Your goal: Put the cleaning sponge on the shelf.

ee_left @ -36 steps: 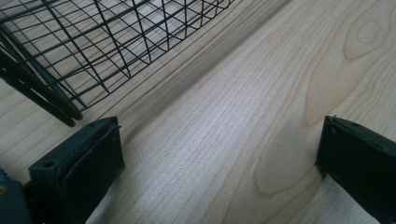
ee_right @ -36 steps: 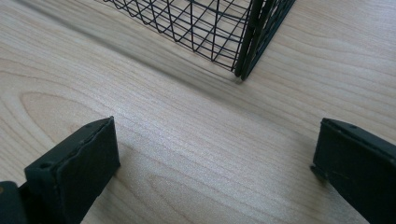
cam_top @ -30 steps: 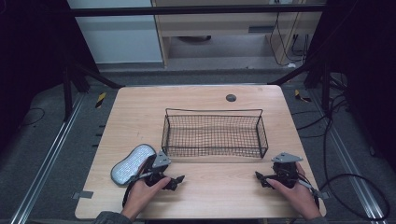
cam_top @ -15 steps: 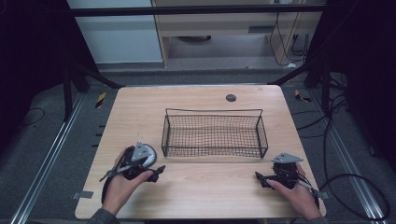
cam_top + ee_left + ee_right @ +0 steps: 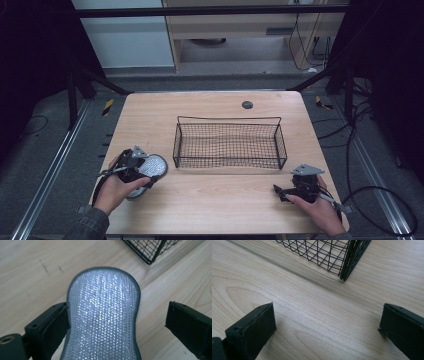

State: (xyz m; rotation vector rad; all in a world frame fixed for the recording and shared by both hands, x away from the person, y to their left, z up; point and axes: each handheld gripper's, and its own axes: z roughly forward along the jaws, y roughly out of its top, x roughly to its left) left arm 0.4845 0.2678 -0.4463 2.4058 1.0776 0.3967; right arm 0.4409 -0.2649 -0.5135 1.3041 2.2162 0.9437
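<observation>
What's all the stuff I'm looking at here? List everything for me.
Sponge pad: one, silvery grey mesh, front left of the table, between the jaws of the left tool.
Wire basket: one, black, empty, middle of the table.
Small round disc: one, dark, far edge of the table.
Table: one, light wood.
Left tool: one, black, open, jaws either side of the pad.
Right tool: one, black, open, over bare wood at front right.
Hands: two, each holding a tool.

Glittery mesh-cloth sponge (image 5: pixel 102 317), black wire basket (image 5: pixel 229 142), matt wood table (image 5: pixel 210 200).
</observation>
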